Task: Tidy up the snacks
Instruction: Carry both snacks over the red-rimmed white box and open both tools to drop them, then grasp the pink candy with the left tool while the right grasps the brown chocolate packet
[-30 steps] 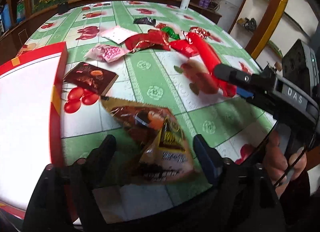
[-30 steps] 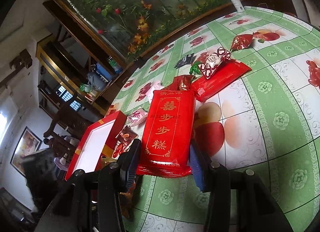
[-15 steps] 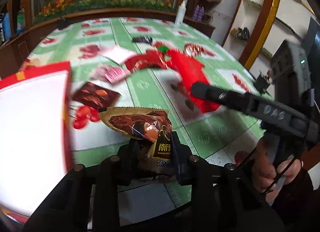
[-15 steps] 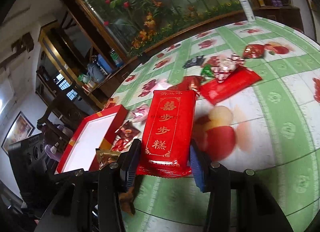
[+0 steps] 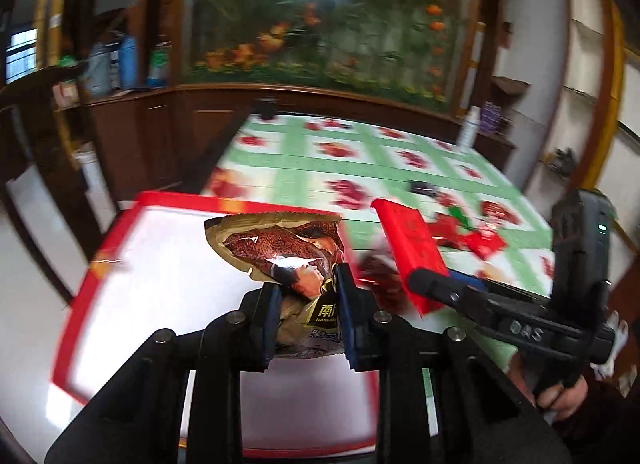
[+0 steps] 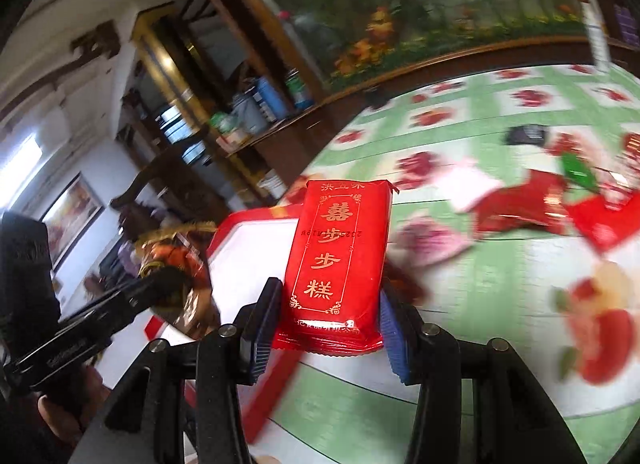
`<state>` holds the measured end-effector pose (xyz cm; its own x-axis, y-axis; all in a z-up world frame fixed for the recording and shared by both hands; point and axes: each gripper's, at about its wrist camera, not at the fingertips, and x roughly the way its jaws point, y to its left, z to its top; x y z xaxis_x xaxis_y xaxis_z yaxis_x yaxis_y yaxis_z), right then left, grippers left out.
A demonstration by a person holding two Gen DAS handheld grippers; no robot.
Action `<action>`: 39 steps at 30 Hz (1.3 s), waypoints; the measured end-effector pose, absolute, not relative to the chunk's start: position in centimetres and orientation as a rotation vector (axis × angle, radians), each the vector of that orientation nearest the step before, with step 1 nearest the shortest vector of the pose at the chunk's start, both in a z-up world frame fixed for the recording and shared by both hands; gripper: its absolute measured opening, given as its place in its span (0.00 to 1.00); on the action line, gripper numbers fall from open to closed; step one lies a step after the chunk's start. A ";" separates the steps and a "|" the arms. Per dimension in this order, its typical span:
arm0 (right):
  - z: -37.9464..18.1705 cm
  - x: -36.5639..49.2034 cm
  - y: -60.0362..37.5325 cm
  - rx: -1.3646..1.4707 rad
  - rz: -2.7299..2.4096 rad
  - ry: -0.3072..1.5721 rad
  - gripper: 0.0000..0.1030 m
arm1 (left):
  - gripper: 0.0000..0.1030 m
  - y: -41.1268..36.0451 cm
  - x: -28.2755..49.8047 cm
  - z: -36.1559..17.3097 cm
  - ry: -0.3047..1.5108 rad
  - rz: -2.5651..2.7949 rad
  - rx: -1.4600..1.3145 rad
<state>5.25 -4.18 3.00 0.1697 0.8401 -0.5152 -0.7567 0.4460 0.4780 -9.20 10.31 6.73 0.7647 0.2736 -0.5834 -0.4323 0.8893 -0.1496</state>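
Left wrist view: left gripper (image 5: pixel 306 314) sits lower centre, jaws clamped on the bottom end of a brown snack bag (image 5: pixel 280 252), which sticks up into mid-frame over the white inside of the red tray (image 5: pixel 120 232) filling the lower left; bag looks crumpled and floppy, so judge a slow lowering until it lies flat on the white floor before letting go, otherwise it could tip over the rim; right gripper (image 5: pixel 430 284) comes in from the right edge, clamped on a red cake pack (image 5: pixel 408 248) held above the tray's right rim; a person's hand (image 5: pixel 560 396) grips its handle at lower right; loose wrappers (image 5: pixel 476 232) lie on the green tablecloth (image 5: pixel 360 167) at centre right, blurred, well apart from the tray. Right wrist view: right gripper (image 6: pixel 326 326) lower centre, pads pressed on both long sides of the red cake pack (image 6: pixel 340 252), pack upright in frame, lifted clear of the cloth; red tray (image 6: pixel 240 223) just left of centre, behind the pack, left gripper (image 6: pixel 160 288) with its brown snack bag (image 6: pixel 172 260) over it at mid-left; judge the pack needs carrying further left, then setting down beside the bag, not on it, so both lie flat; keep the two tools from bumping over the tray; red wrappers (image 6: pixel 528 203) and a pink packet (image 6: pixel 428 240) wait on the cloth at right
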 end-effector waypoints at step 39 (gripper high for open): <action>-1.9 10.2 3.7 -0.460 0.905 0.812 0.64 | 0.65 10.1 -8.6 3.4 0.728 0.469 -0.335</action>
<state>10.24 3.69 -1.91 0.3591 0.5091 -0.7822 -0.8326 0.5534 -0.0220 -8.63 10.13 3.37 0.6513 0.2904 -0.7010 -0.5176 0.8456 -0.1306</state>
